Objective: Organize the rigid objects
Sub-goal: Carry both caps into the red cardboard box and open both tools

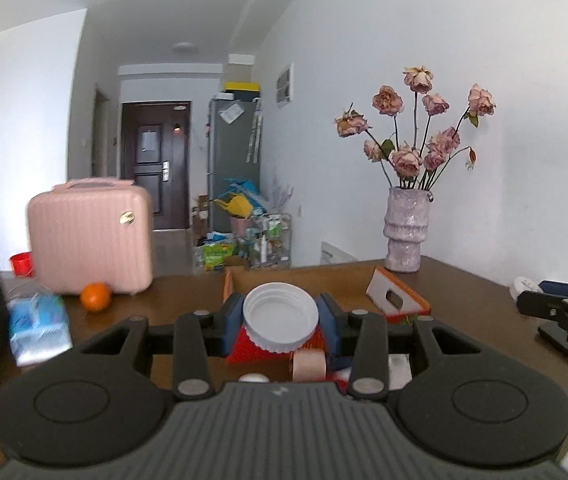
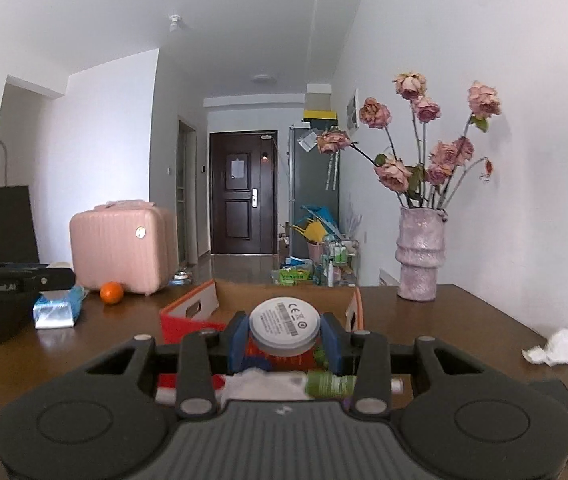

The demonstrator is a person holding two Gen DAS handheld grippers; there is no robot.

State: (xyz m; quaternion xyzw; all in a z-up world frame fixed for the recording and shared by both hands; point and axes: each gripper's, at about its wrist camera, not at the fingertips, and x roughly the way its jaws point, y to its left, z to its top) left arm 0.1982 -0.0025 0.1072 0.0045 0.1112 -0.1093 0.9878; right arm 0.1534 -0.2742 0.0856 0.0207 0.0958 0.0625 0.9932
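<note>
Left gripper (image 1: 280, 322) clamps a white ribbed plastic lid (image 1: 280, 317), right gripper (image 2: 286, 336) a grey labelled round puck (image 2: 285, 325), both over the orange-edged cardboard box (image 2: 187, 309); lower before releasing.

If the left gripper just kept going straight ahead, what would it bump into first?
The left gripper, its jaws shut on a white lid, points over the open cardboard box. Going straight on, it would probably meet the box's far wall first, unless it passes above it. Depth is hard to judge here.
</note>
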